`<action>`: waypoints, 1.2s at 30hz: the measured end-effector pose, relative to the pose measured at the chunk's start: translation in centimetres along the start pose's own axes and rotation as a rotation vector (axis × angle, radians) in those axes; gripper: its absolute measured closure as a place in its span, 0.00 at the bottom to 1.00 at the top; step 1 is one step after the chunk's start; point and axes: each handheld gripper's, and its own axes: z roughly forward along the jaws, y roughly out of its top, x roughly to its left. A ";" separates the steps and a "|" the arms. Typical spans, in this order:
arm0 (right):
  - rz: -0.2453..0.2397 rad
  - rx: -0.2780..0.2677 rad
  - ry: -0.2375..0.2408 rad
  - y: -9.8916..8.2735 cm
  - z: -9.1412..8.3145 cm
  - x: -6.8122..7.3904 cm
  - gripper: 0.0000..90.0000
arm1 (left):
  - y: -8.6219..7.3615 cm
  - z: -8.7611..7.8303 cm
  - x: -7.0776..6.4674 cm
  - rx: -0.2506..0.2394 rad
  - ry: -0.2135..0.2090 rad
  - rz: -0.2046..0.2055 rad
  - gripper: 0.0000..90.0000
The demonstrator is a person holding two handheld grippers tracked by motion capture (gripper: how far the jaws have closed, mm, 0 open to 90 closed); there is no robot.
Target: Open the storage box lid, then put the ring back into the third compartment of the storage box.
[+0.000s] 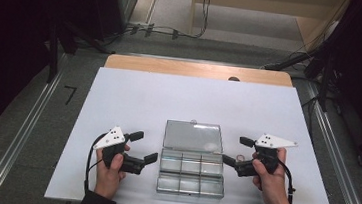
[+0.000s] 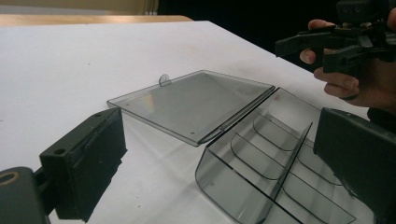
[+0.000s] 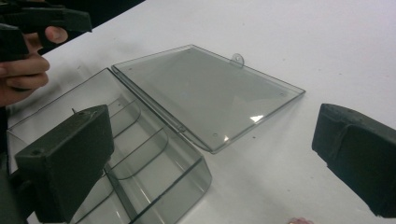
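while both hands rest at the near edge of the table, the items stand as follows:

box: clear smoky plastic compartment box, lying open on the white table, near the person's edge, between the two grippers; six compartments in two rows, parted by thin walls, with nothing to be seen in them.
lid: hinged lid folded back flat on the table on the far side of the box, small tab at its far edge.
left gripper: left gripper, just left of the box, jaws spread wide, nothing between them, not touching the box.
right gripper: right gripper, just right of the box, jaws likewise wide apart and holding nothing.
small item: a pinkish ring-like thing on the table by the right gripper; too small to tell.
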 end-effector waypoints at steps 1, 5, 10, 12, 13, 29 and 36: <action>0.000 0.001 -0.004 0.0 -0.1 -0.1 0.00 | 0.0 -0.2 0.1 0.002 0.000 -0.001 0.02; -0.002 0.000 -0.018 0.1 -0.6 -0.3 0.00 | -0.2 -0.9 0.3 -0.008 0.011 -0.002 0.02; -0.001 0.009 -0.033 0.1 -1.2 -0.9 0.00 | -0.5 -1.6 0.4 -0.009 0.024 0.000 0.02; 0.004 0.008 -0.041 0.2 -1.5 -1.2 0.00 | -0.7 -1.8 0.4 -0.005 0.030 0.002 0.02; 0.006 0.008 -0.045 0.2 -1.6 -1.4 0.00 | -0.8 -2.0 0.5 -0.004 0.035 0.005 0.02; 0.033 0.038 -0.118 -0.2 -2.7 -3.3 0.02 | -2.2 -4.4 1.4 -0.009 0.056 -0.003 0.02; 0.056 0.081 -0.144 -0.6 -2.6 -4.1 0.03 | -2.6 -5.2 2.0 -0.002 0.090 -0.008 0.02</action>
